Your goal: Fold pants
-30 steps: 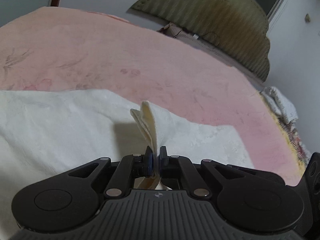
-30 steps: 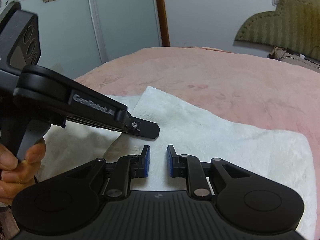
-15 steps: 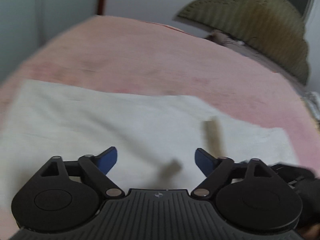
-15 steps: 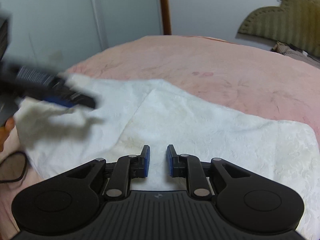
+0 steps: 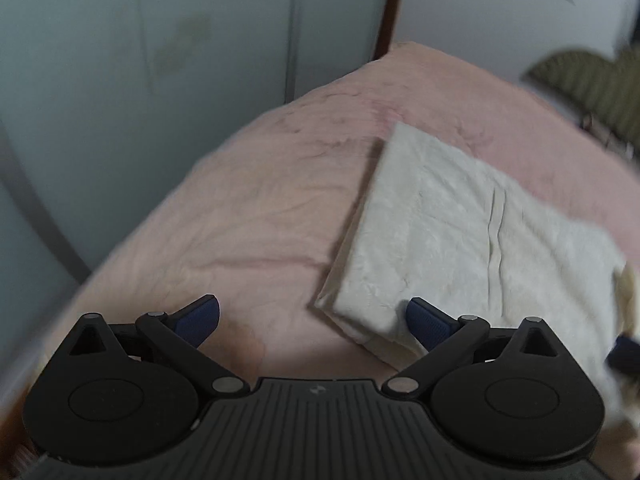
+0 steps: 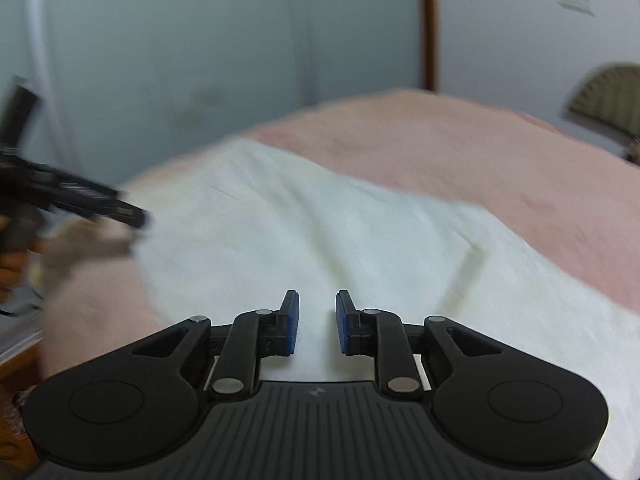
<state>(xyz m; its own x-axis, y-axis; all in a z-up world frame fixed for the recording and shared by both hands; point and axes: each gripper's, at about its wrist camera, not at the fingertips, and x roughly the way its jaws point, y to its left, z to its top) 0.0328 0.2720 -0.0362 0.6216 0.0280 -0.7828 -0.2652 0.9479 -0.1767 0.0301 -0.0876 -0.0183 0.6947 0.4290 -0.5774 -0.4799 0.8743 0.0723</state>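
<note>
Fingers first: your left gripper [image 5: 313, 318] stands spread wide with nothing between its blue pads, hovering over the pink bedspread [image 5: 248, 216] just beside the near corner of the pants [image 5: 460, 240]. That wide spread suits a fresh grab, and the corner beside it looks like the likely target, though that is a judgement. Your right gripper [image 6: 317, 322] is parted only a little, a narrow gap, and it too grips nothing; it hangs low over the cloth, close enough to pinch the cloth, I would judge.

Beyond the fingers, the pants lie flat on the bed as one pale, cream-white slab with stacked layers showing at the near edge, so at least one fold seems already made. A seam runs down the top layer. In the right view the cloth [image 6: 320, 232] fills the middle ground, and the left gripper shows as a dark blur at the far left.

Count: one pair of pants, two grippers, one bed. Farthest off stand pale wardrobe doors [image 5: 160, 60] and an olive headboard [image 5: 592, 88].
</note>
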